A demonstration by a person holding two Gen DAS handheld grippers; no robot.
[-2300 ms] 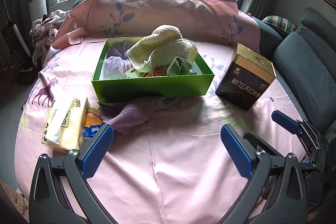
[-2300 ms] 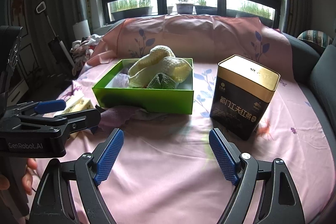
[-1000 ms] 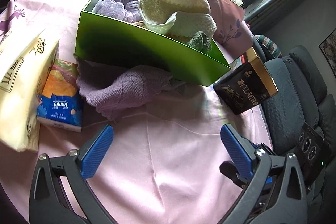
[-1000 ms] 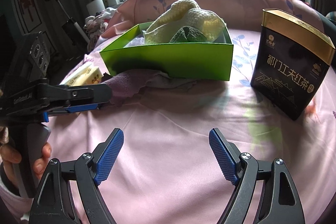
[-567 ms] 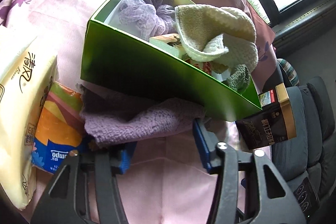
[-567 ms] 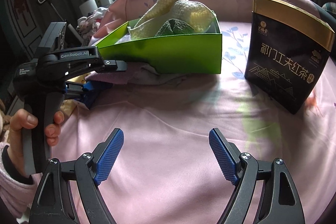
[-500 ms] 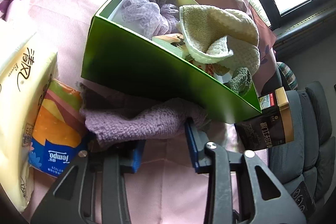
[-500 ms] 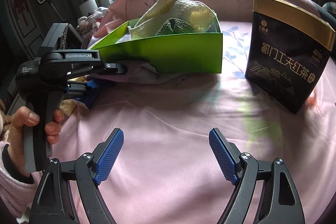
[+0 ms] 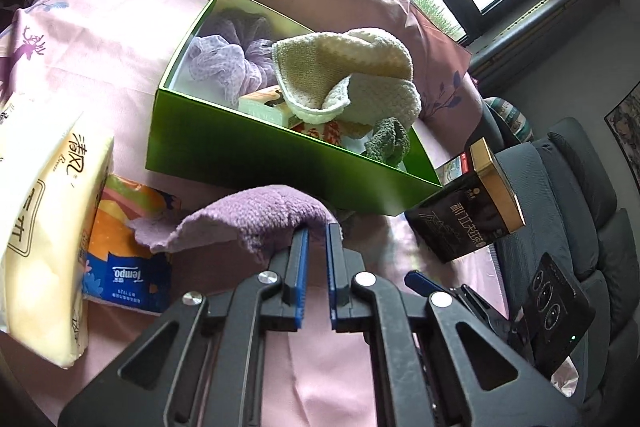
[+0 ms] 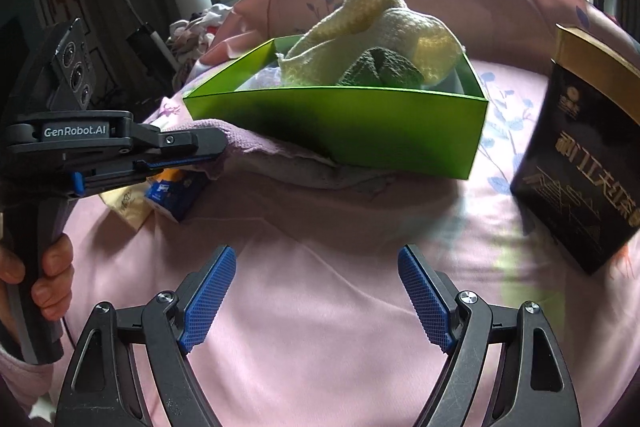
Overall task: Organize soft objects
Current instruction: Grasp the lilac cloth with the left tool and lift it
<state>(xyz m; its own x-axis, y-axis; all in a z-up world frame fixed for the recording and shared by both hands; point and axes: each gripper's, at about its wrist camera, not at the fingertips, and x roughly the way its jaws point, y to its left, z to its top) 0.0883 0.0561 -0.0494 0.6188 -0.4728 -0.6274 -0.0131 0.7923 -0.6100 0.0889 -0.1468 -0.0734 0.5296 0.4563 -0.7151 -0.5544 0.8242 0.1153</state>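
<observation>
A purple knitted cloth (image 9: 264,213) lies on the pink sheet in front of the green box (image 9: 248,151). My left gripper (image 9: 316,231) is shut on the cloth's near fold and lifts it into a hump; the same gripper (image 10: 216,151) shows from the side in the right wrist view, pinching the purple cloth (image 10: 256,143). The green box (image 10: 360,119) holds a cream knitted cloth (image 9: 344,75), a lilac mesh puff (image 9: 224,63) and a dark green knit (image 9: 388,143). My right gripper (image 10: 316,291) hovers open over bare sheet, nothing between its fingers.
A black and gold tea tin (image 9: 468,215) (image 10: 588,163) stands right of the box. A yellow tissue pack (image 9: 44,227) and a small Tempo tissue packet (image 9: 124,255) lie at the left. A grey sofa (image 9: 580,211) borders the right side. A hand (image 10: 48,267) holds the left gripper's handle.
My left gripper went from wide open to shut, closing on the purple cloth's fold and raising it slightly. The right gripper drifted closer to the box, still open.
</observation>
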